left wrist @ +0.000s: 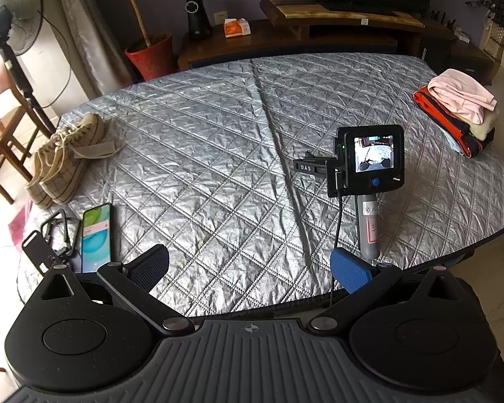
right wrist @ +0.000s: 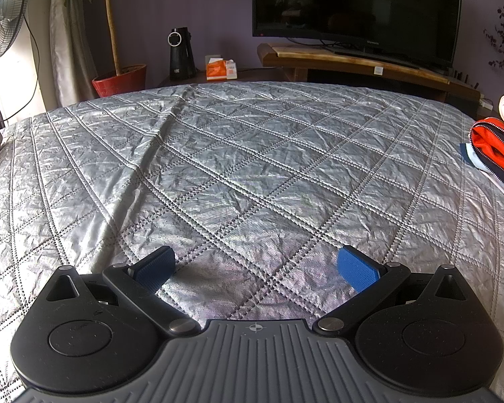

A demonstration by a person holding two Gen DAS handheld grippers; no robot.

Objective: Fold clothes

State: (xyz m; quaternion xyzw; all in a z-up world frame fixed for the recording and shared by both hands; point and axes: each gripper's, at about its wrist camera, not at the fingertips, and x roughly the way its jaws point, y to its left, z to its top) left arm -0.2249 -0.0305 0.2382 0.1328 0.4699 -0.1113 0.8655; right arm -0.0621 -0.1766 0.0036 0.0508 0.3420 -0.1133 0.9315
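A stack of folded clothes (left wrist: 460, 114) lies at the far right edge of the table: a pink garment (left wrist: 460, 94) on top, a cream one under it, and a red and navy jacket (right wrist: 494, 147) below. My left gripper (left wrist: 250, 263) is open over the near edge of the silver quilted table cover (left wrist: 201, 141), holding nothing. My right gripper (right wrist: 255, 265) is open low over the cover, also empty. In the left wrist view the right gripper's body (left wrist: 369, 161) shows from behind, with its lit screen and grey handle, left of the stack.
A pair of beige sneakers (left wrist: 64, 158) sits at the table's left edge, with a phone (left wrist: 95, 235) and black clips (left wrist: 50, 238) nearer me. Behind the table stand a red plant pot (left wrist: 151, 55), a fan (left wrist: 13, 10), a wooden chair (left wrist: 0, 134) and a TV (right wrist: 356, 3).
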